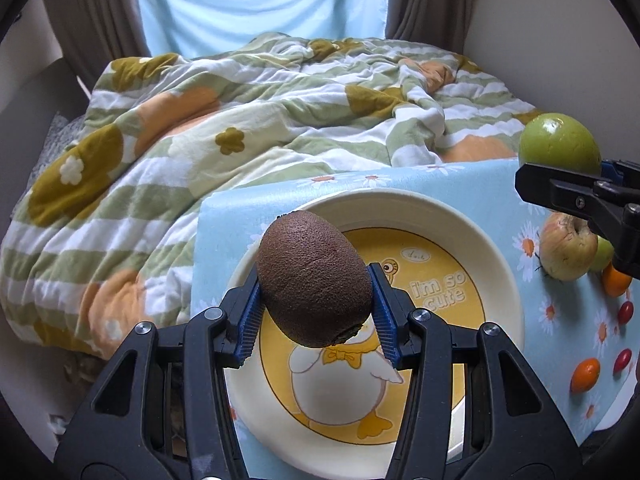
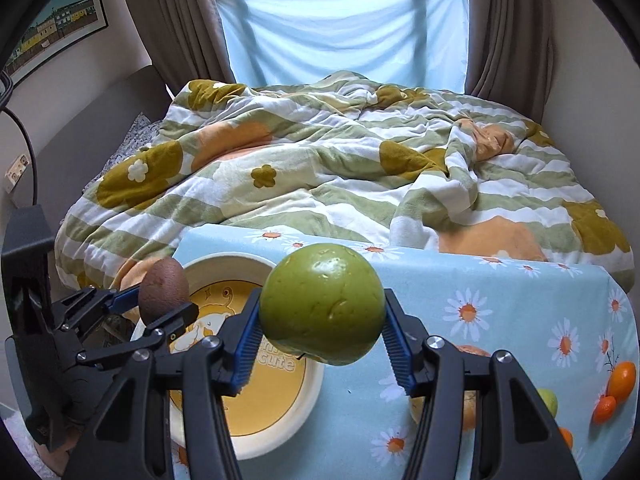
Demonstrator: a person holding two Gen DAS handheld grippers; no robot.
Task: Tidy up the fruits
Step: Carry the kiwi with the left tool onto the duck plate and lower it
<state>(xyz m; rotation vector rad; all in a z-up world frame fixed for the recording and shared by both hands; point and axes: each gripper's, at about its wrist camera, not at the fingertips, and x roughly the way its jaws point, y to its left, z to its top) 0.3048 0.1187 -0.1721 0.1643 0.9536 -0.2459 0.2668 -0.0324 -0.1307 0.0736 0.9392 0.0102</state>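
- While I carry a fruit in each hand, what matters is where the plate (image 1: 500,264) lies under them: my left gripper (image 1: 316,312) hangs right over the plate's yellow middle, so for the kiwi (image 1: 314,276) the way is straight down.
- My left gripper is closed partway on the kiwi, its blue pads pressed against the two long flanks; nothing else is in it.
- The kiwi's long axis runs away from me, roughly along the fingers and tipped a little to the left at its far end; its stalk end points back toward me and down, the rounder end away toward the quilt (image 1: 180,128).
- My right gripper (image 2: 322,336) is closed partway on the green apple (image 2: 322,304), clamped at its widest, held above the blue daisy cloth (image 2: 500,312) just right of the plate's near rim.
- For that apple the plate lies to the left and slightly ahead, so I judge it needs a short sideways shift before lowering.
- The apple is nearly round, with no long axis to speak of; a dark stub at its underside suggests the stalk points down, though I cannot be sure.
- The left hand is the nearer to the plate; I judge it should set down first, well to the left, leaving room.
- Other fruit lies on the cloth well right of the plate: a pale apple (image 1: 568,248) and small orange and red pieces.
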